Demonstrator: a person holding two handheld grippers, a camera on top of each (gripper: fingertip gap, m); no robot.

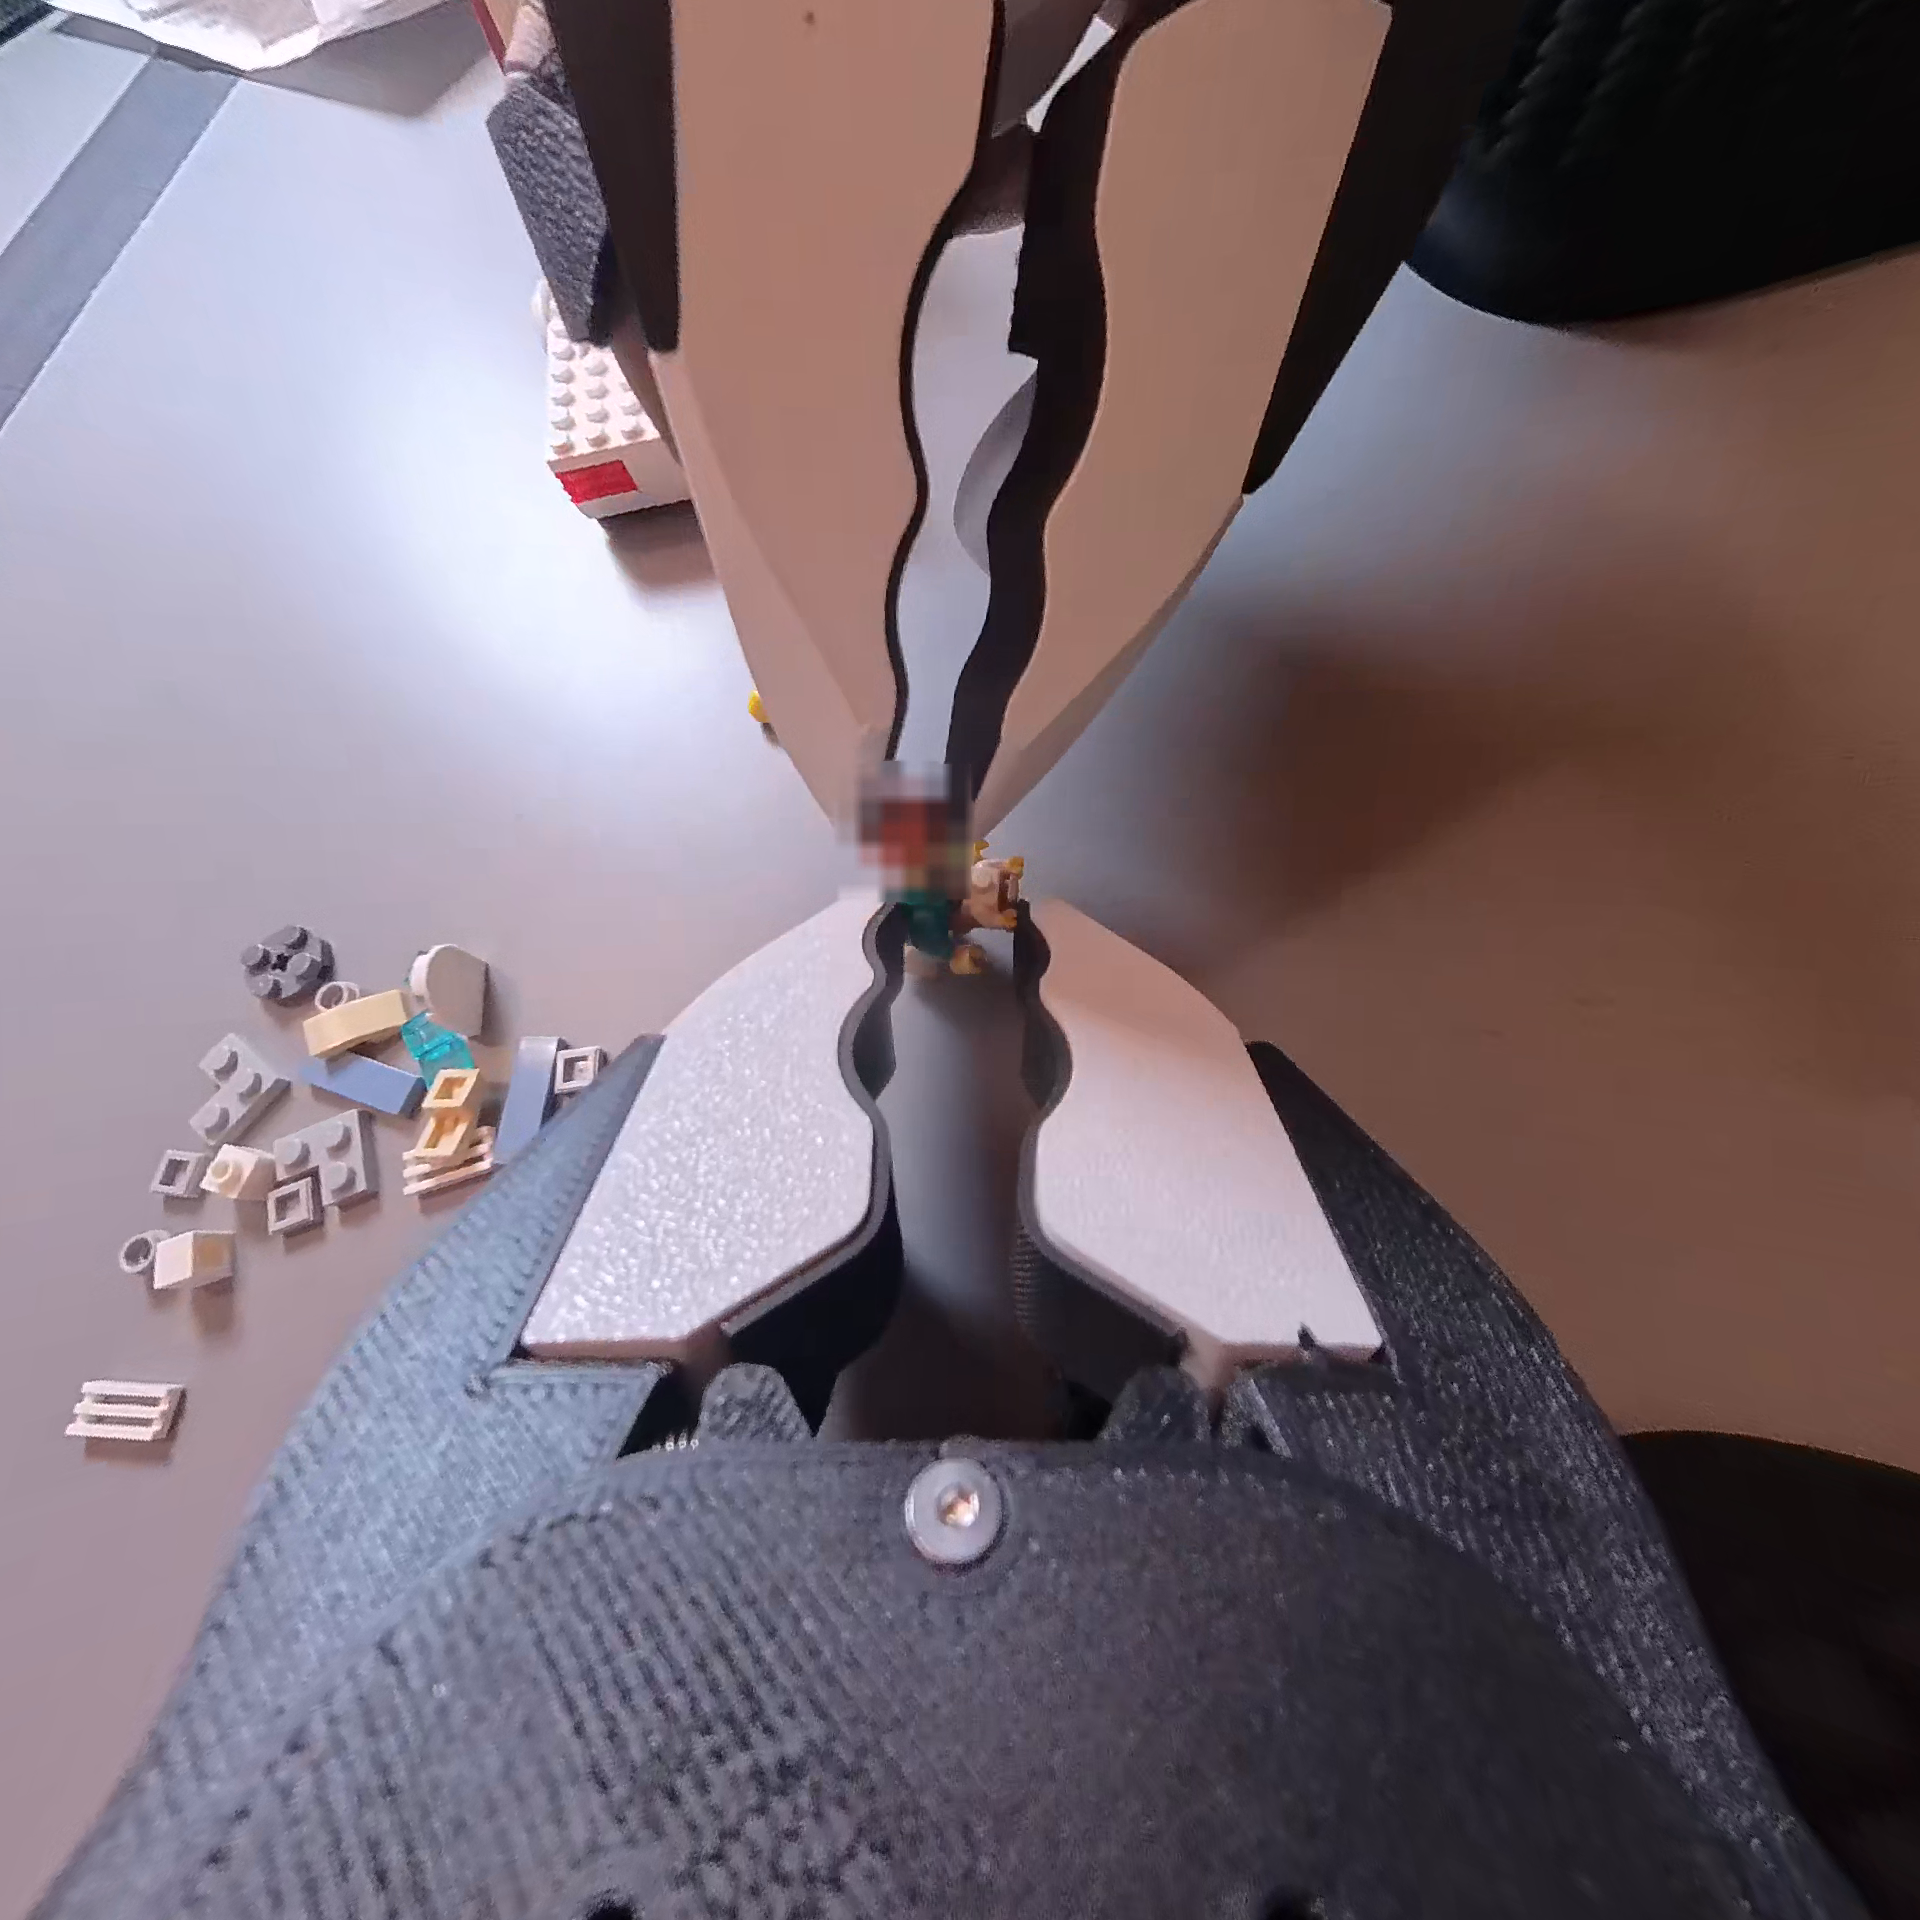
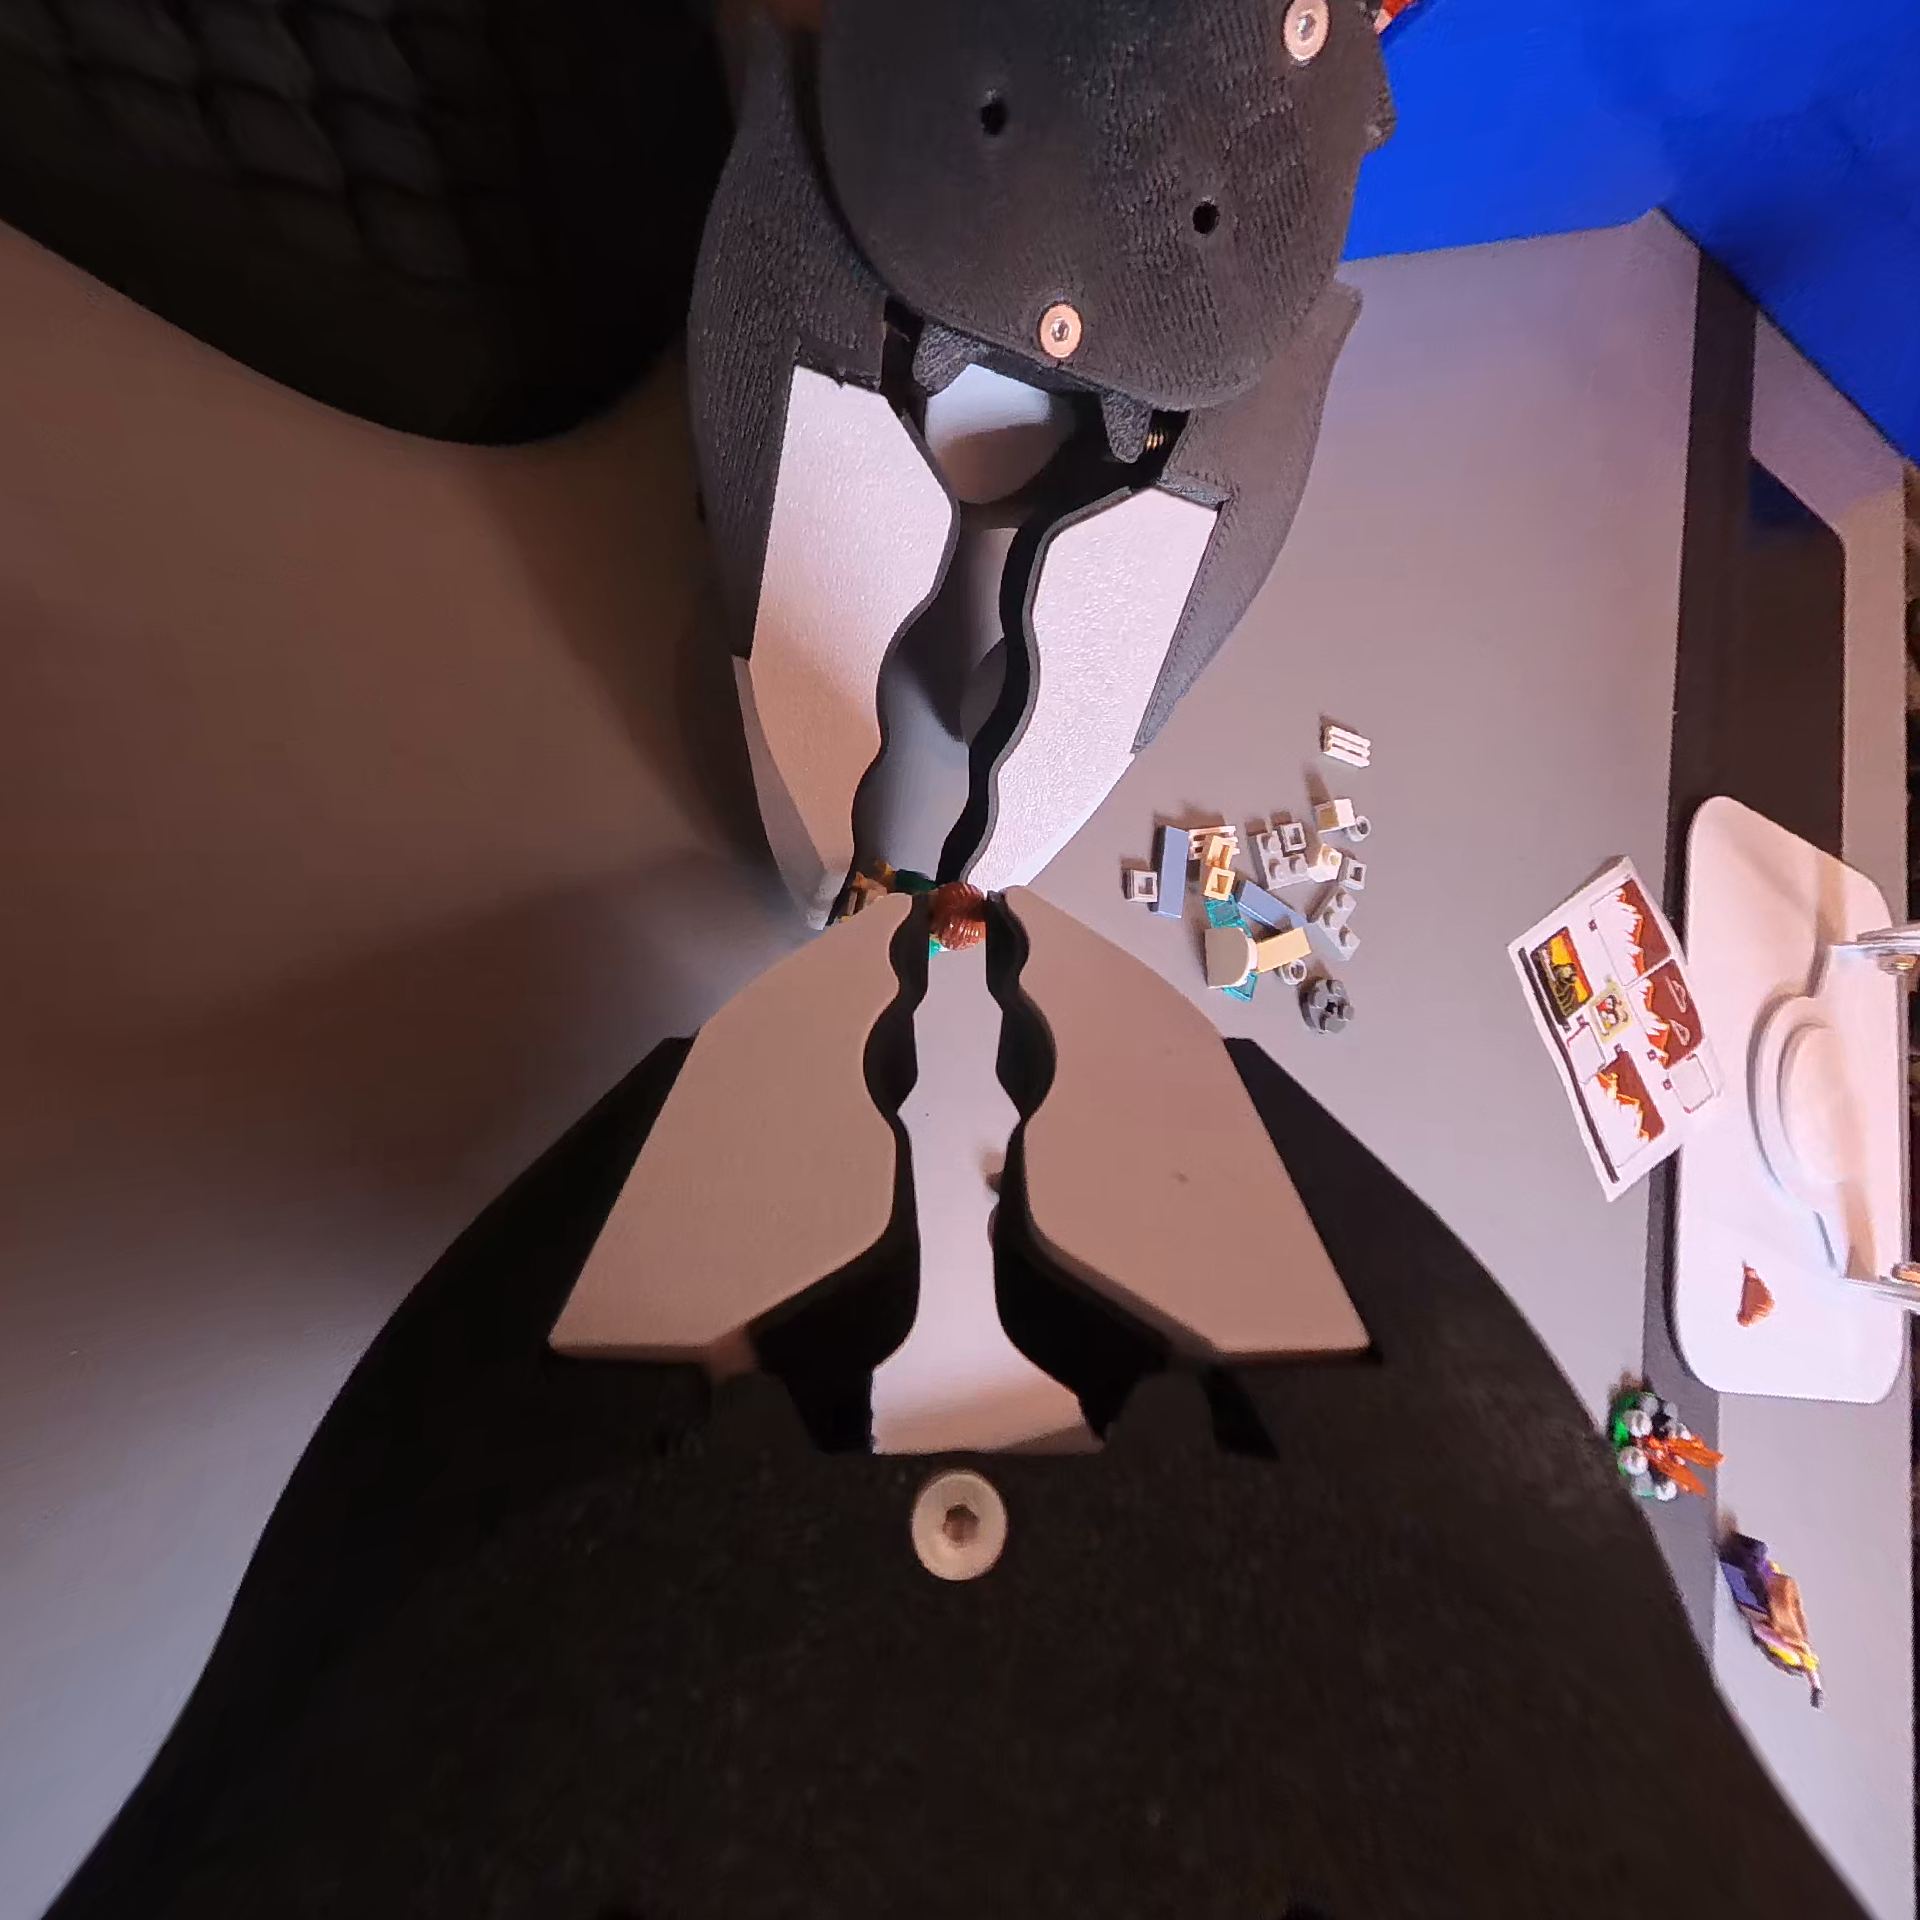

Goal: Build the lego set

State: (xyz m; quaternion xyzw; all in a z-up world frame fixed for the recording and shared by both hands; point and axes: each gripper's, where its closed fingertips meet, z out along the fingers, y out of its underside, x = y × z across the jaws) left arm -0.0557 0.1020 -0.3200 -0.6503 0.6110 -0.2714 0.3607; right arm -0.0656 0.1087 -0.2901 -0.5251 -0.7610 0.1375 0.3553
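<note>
A small minifigure with a teal torso [image 1: 923, 923] and tan-gold parts [image 1: 994, 894] hangs between both grippers above the table. My left gripper [image 1: 954, 920] comes from below in the left wrist view and is shut on the figure's body. My right gripper [image 1: 928, 774] comes from above there, tip to tip with the left. In the right wrist view my right gripper [image 2: 956, 906] is shut on the figure's brown hair piece [image 2: 956, 923], and the left gripper [image 2: 902, 883] faces it from above. The figure's legs are hidden.
A pile of loose grey, tan and blue pieces [image 1: 343, 1101] lies left of the left gripper, also in the right wrist view [image 2: 1268, 894]. A sticker sheet [image 2: 1605, 1023], a white stand base [image 2: 1787, 1101] and small builds [image 2: 1652, 1449] sit to the right. A white-and-red brick block [image 1: 608, 416] stands farther back. Both grippers' tips are close together, under 4 cm apart.
</note>
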